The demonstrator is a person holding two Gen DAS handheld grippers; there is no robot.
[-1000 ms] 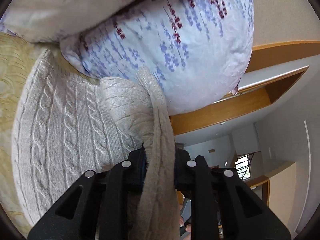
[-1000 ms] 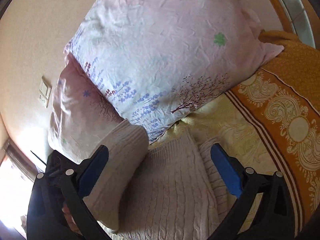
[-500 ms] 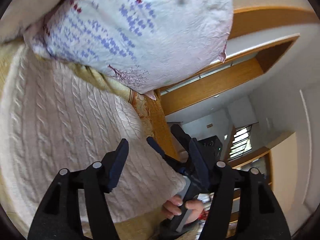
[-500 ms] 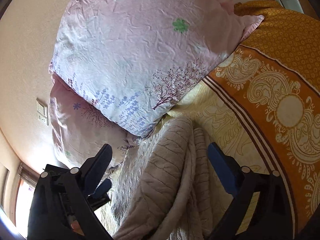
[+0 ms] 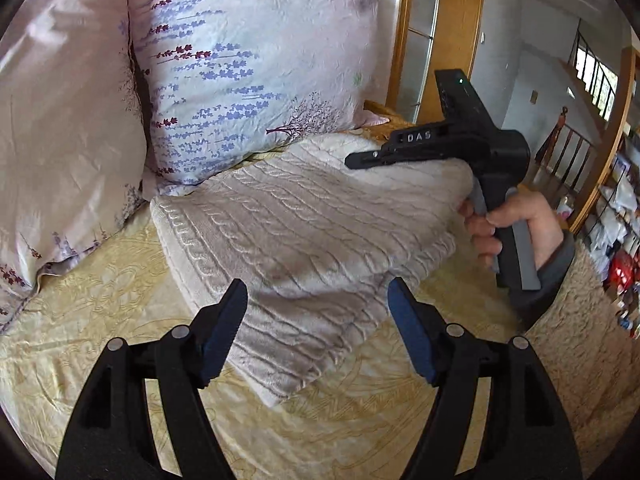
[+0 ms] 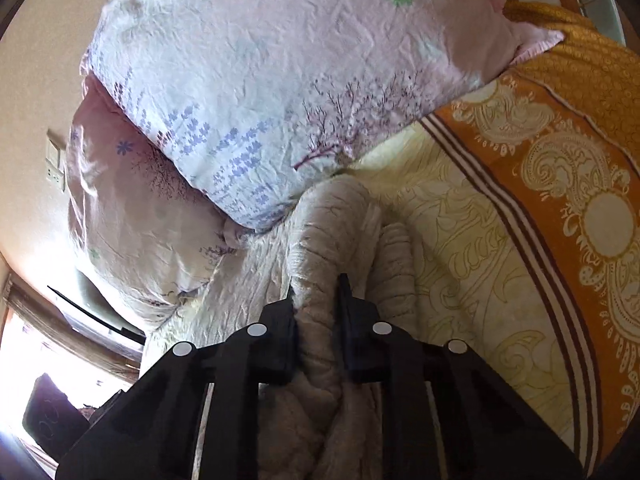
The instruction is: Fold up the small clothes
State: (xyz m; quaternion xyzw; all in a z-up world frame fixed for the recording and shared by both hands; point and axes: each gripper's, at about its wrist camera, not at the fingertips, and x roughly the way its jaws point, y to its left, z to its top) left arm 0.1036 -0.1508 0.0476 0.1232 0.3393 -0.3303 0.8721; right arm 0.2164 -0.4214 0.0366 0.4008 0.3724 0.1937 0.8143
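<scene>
A cream cable-knit sweater (image 5: 296, 220) lies folded on the yellow bedspread (image 5: 100, 320), its far edge against the pillows. My left gripper (image 5: 317, 284) hovers just over the sweater's near corner. Its jaws are still opening and the pads touch nothing. In the left wrist view a hand (image 5: 516, 220) holds my right gripper (image 5: 360, 158) at the sweater's right edge. Up close, the right gripper (image 6: 317, 288) is closing its jaws on a thick upright fold of the sweater (image 6: 320, 240), and both pads press the knit.
Two floral pillows (image 5: 248, 60) (image 5: 60, 140) are stacked behind the sweater. An orange patterned border (image 6: 560, 160) runs along the bedspread's right side. A wooden door frame (image 5: 460, 40) and a stair railing (image 5: 560, 152) stand beyond the bed.
The left gripper let go of the sweater fold, opened wide, rolled and drew back. The right gripper, open before, sank a little and closed on the sweater's edge fold.
</scene>
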